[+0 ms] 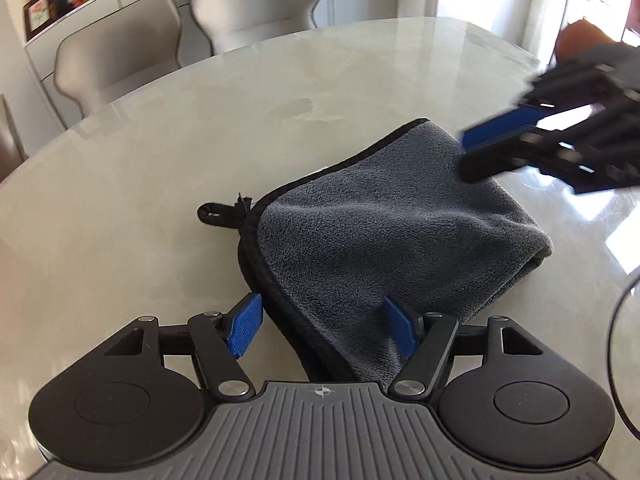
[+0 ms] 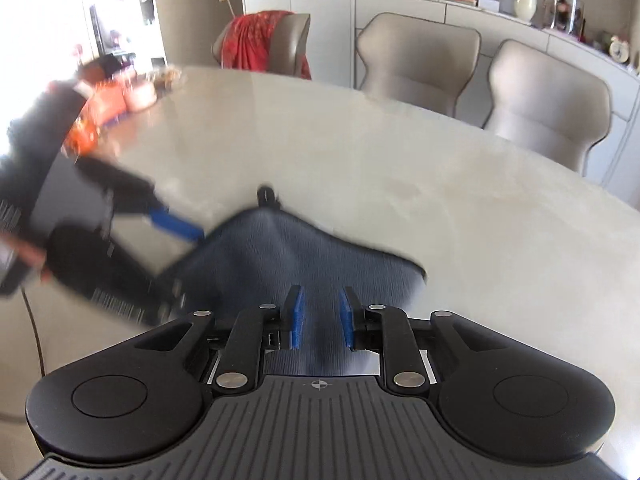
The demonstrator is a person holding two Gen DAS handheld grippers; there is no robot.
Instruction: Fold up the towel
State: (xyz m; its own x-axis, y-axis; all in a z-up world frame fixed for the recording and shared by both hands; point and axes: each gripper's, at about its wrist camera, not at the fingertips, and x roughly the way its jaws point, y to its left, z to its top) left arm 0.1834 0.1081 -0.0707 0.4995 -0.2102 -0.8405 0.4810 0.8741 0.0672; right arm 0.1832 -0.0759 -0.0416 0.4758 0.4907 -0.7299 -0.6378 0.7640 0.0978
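My left gripper has its fingers spread wide, straddling the near corner of the towel without pinching it; the cloth lies between the pads, loose. My right gripper has its fingers partly open with a clear gap, hovering over the towel's other side and gripping nothing that I can make out, though that view is smeared by motion. The towel lies on the worktop, already doubled over, grey plush with a black bound edge and a small hanging loop poking out at one corner. I judge it light, soft and floppy, grippy rather than slick, and not at all fragile; it will sag wherever it is unsupported. The bound edge at a corner looks like the firmest place to pinch. No containers sit near the towel; only blurred orange items sit at the worktop's far end.
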